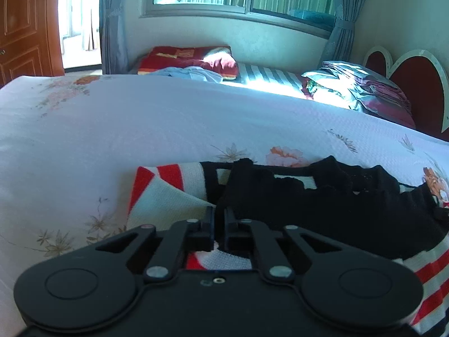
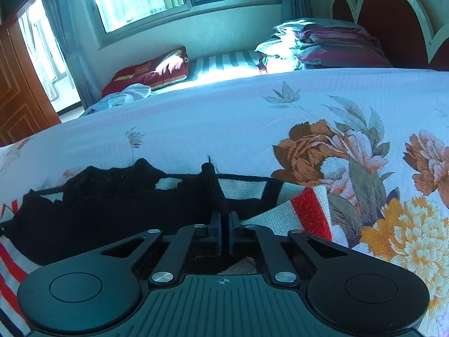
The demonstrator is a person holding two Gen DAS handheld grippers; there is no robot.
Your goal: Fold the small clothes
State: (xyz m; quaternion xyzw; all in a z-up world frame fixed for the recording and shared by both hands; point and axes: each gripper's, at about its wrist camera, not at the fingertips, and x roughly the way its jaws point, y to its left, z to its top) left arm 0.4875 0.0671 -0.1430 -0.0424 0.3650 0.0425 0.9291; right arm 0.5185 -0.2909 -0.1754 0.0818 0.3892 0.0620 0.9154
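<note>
A small knitted garment [image 1: 322,205], black with red and white stripes, lies on the flowered bedsheet [image 1: 140,129]. My left gripper [image 1: 219,214] is shut on the garment's black edge beside a white-and-red folded corner [image 1: 168,193]. In the right wrist view the same garment [image 2: 112,205] spreads to the left. My right gripper [image 2: 224,217] is shut on a raised black fold of it, next to a red-and-white striped corner [image 2: 306,210]. Both grippers sit low over the bed.
The sheet [image 2: 224,123] stretches wide beyond the garment. A red pillow [image 1: 193,59] and light blue cloth [image 1: 193,74] lie at the far side under the window. Folded bedding [image 1: 362,87] is stacked by the red heart-shaped headboard [image 1: 415,84]. A wooden door [image 1: 25,28] stands left.
</note>
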